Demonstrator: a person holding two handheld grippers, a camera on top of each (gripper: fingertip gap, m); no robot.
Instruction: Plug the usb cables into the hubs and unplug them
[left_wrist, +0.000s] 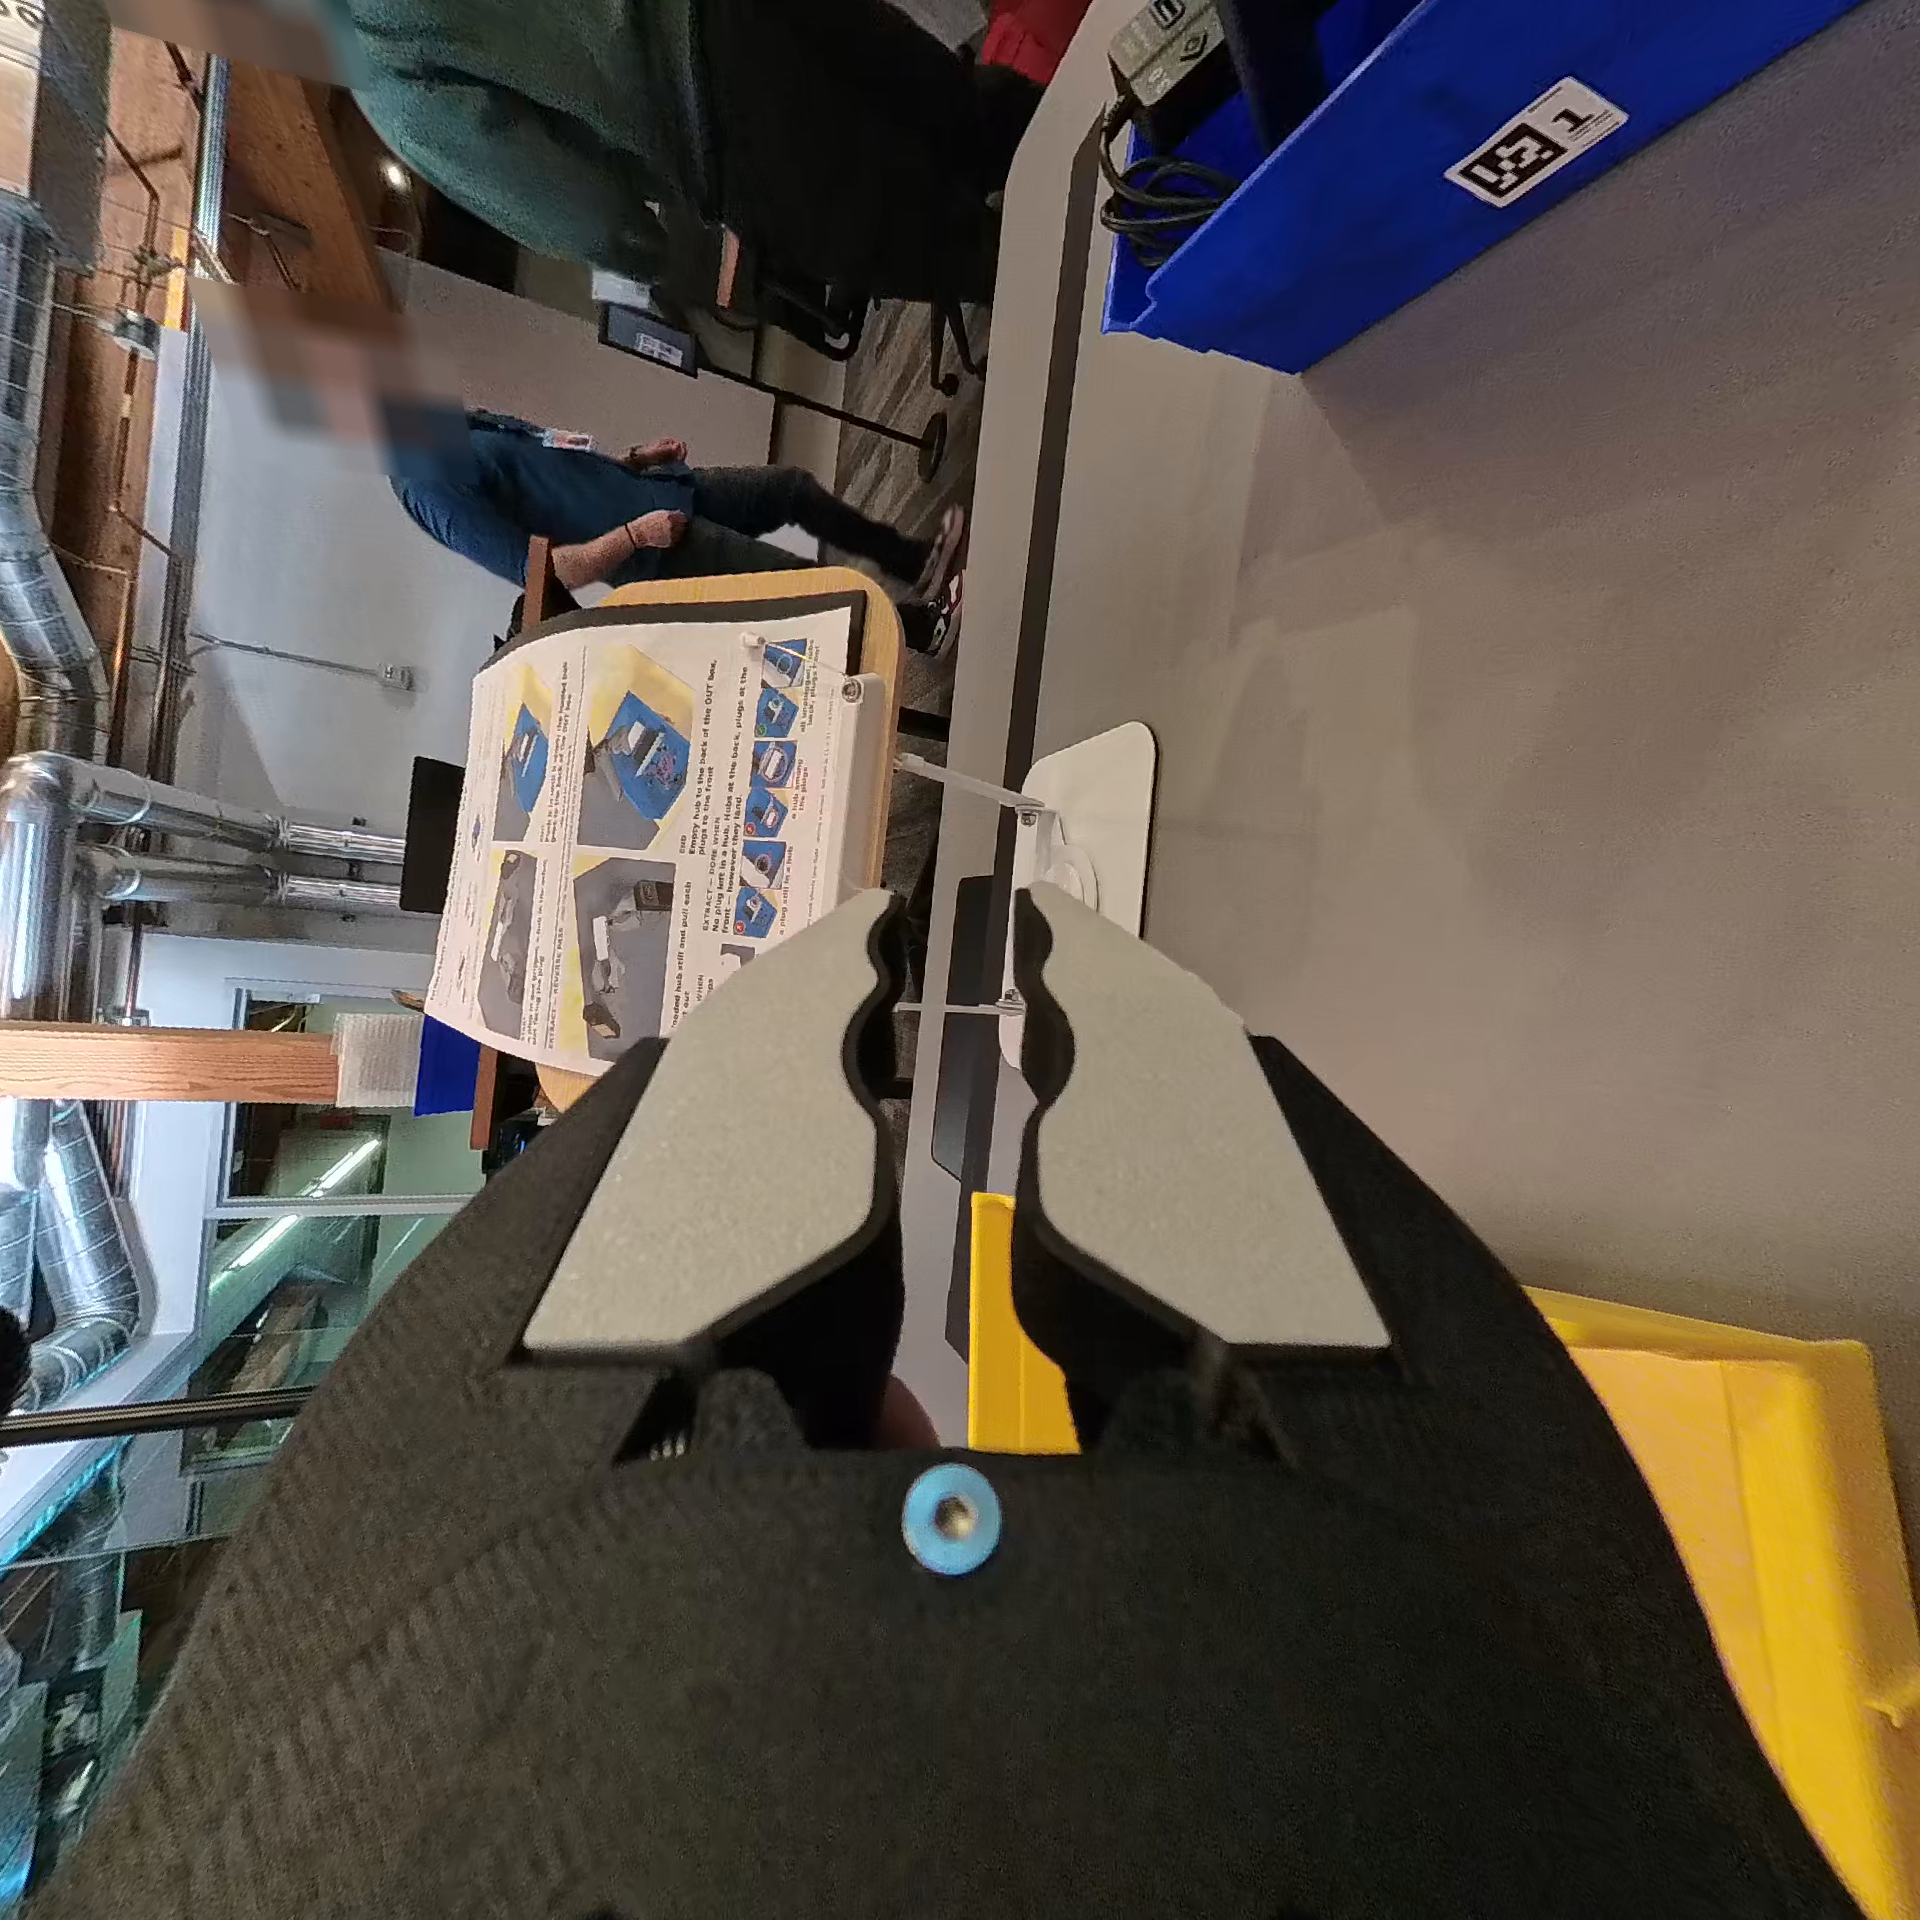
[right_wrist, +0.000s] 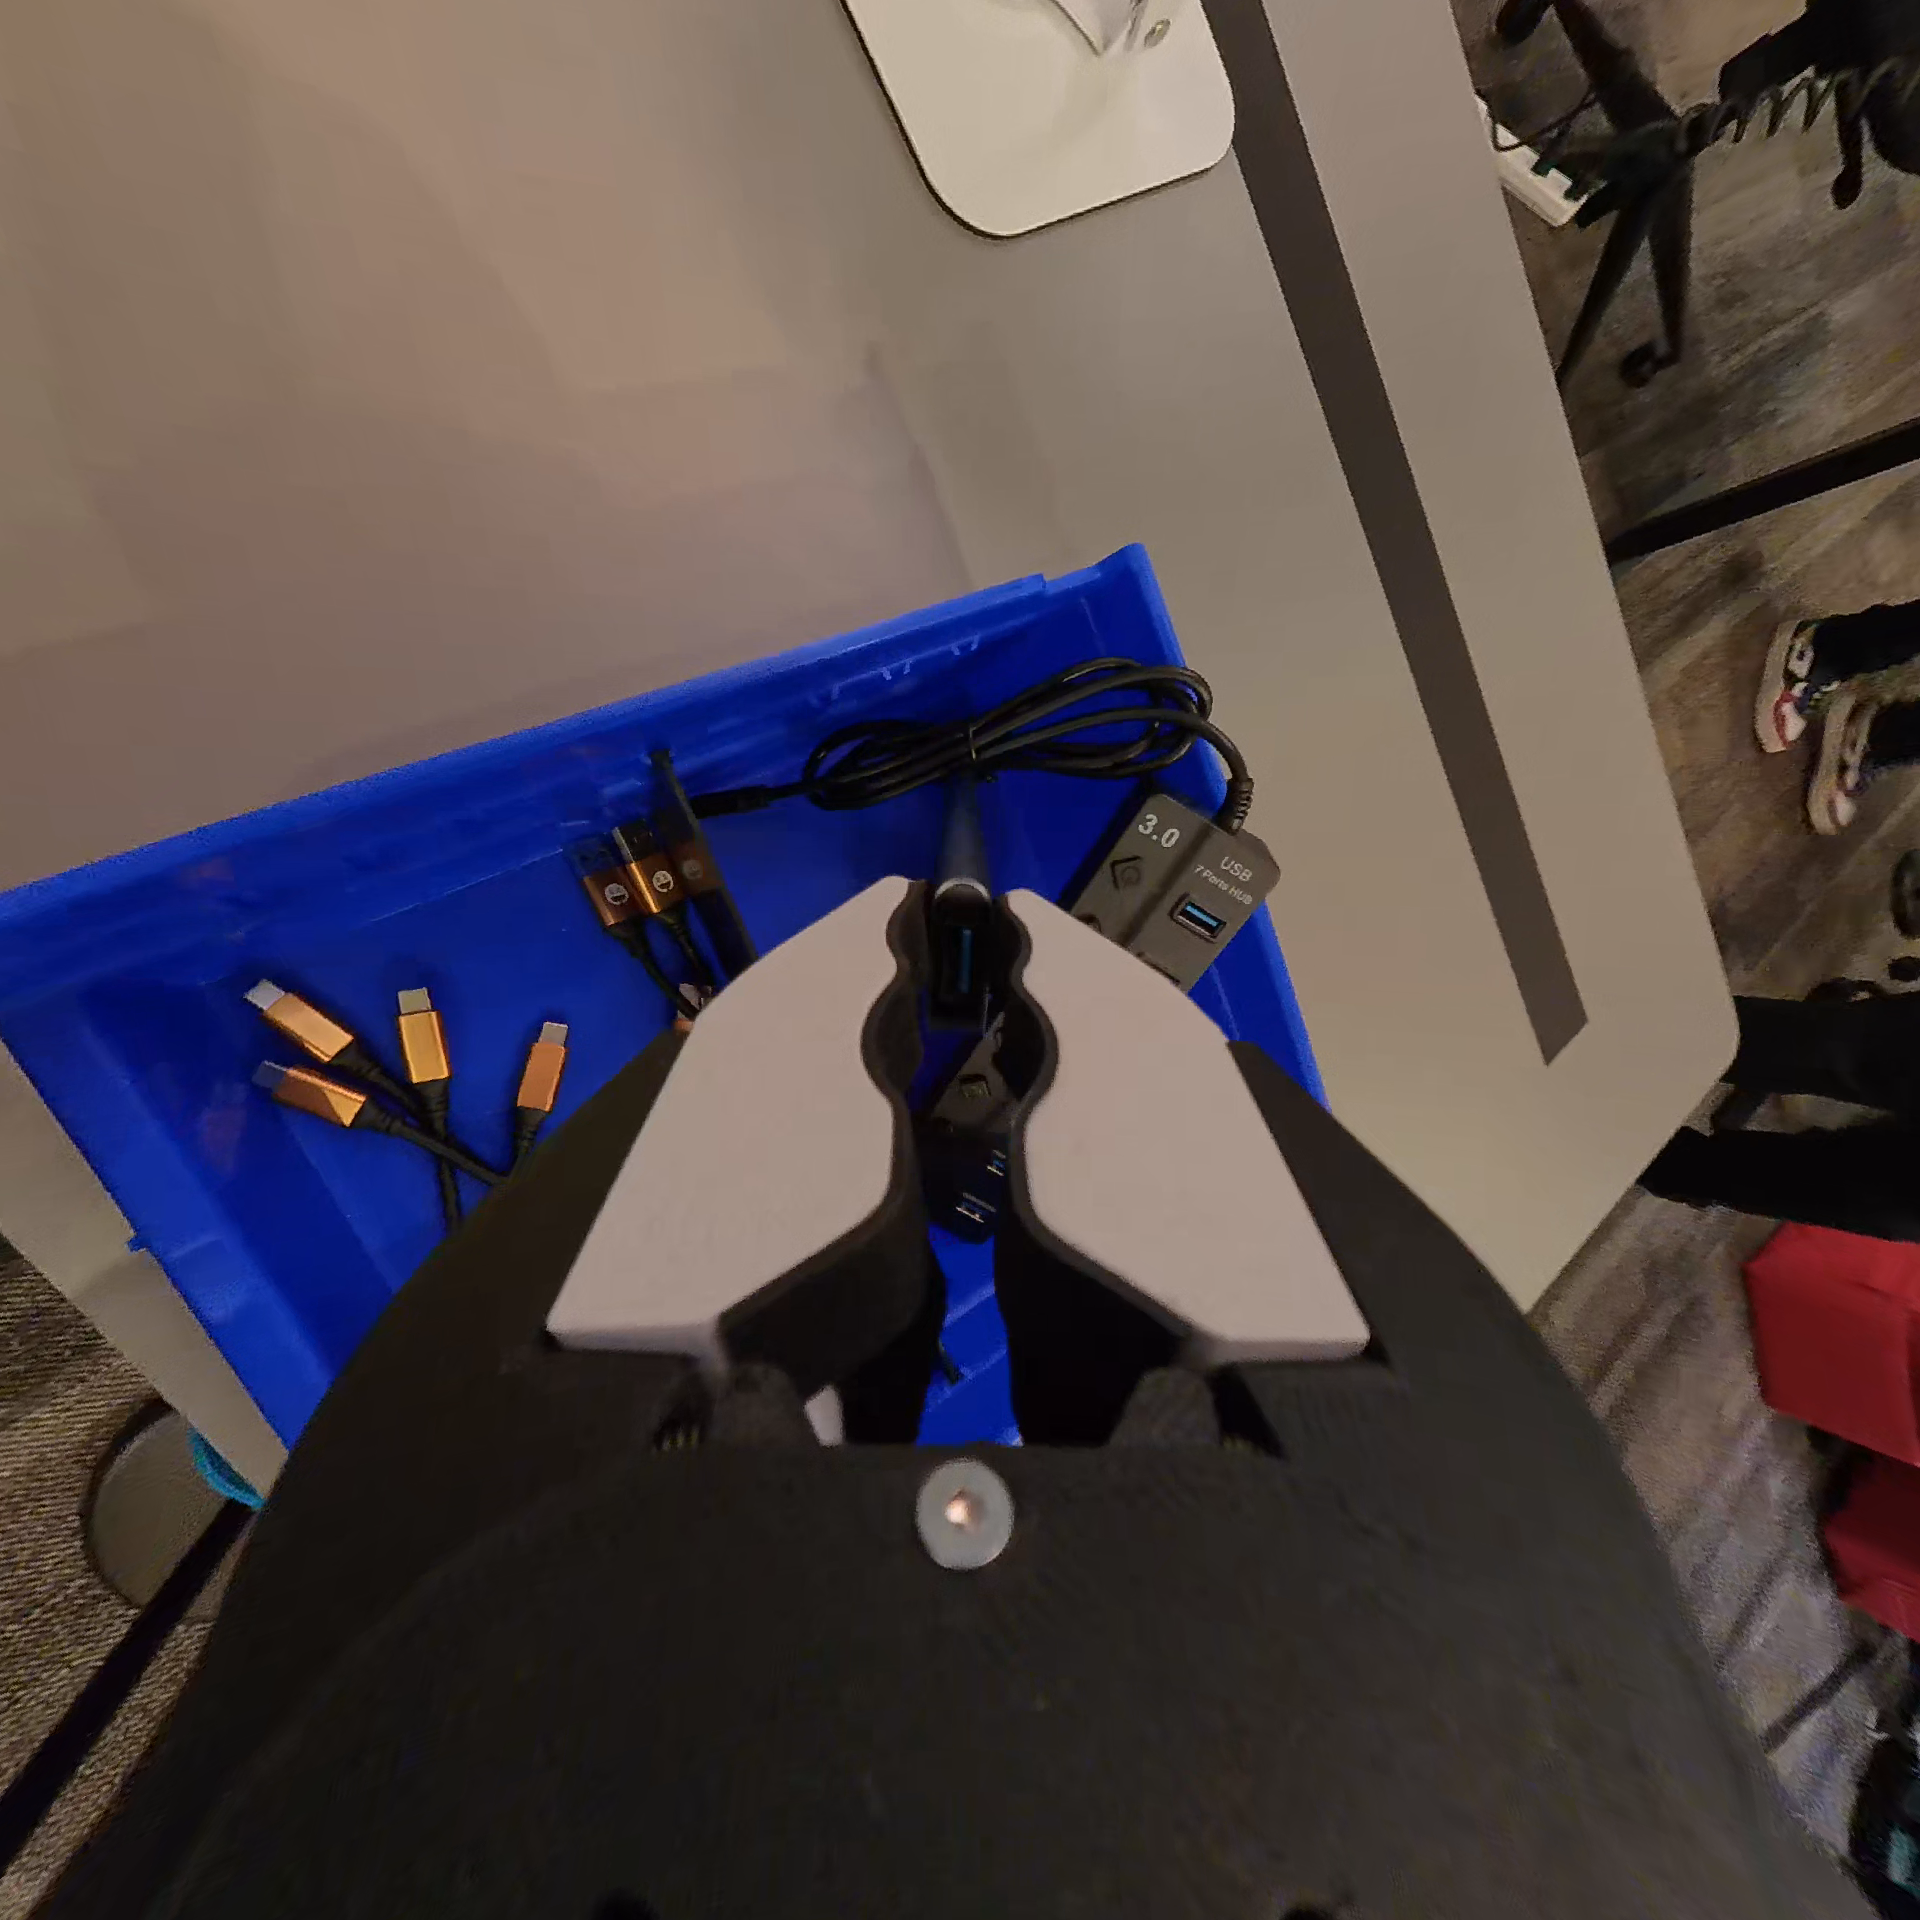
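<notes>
We worked at a pale grey table (right_wrist: 520, 364) in an open workshop, with people beyond its far edge and an instruction sheet (left_wrist: 644, 831) propped on a white stand (left_wrist: 1091, 810).

In the right wrist view a blue bin (right_wrist: 364, 935) sat near us on the table. Its left part held loose orange-tipped usb cables (right_wrist: 416, 1049) fanned out on the floor of the bin, with a further bunch of orange plugs (right_wrist: 649, 883) leaning against the far wall. At the right end a black hub (right_wrist: 1179, 883) rested against the bin's wall, its own black cord (right_wrist: 1018, 738) coiled along the far side.

Our right gripper (right_wrist: 961, 914) hung over the bin, its jaws narrowed around a dark plug (right_wrist: 961, 956) at the tips; we could not tell how firmly they pinched it. Another dark hub (right_wrist: 971, 1174) showed below, between the fingers.

Our left gripper (left_wrist: 956, 914) hovered with jaws narrowly parted and empty, above a yellow bin (left_wrist: 1714, 1507) whose contents we could not see.
</notes>
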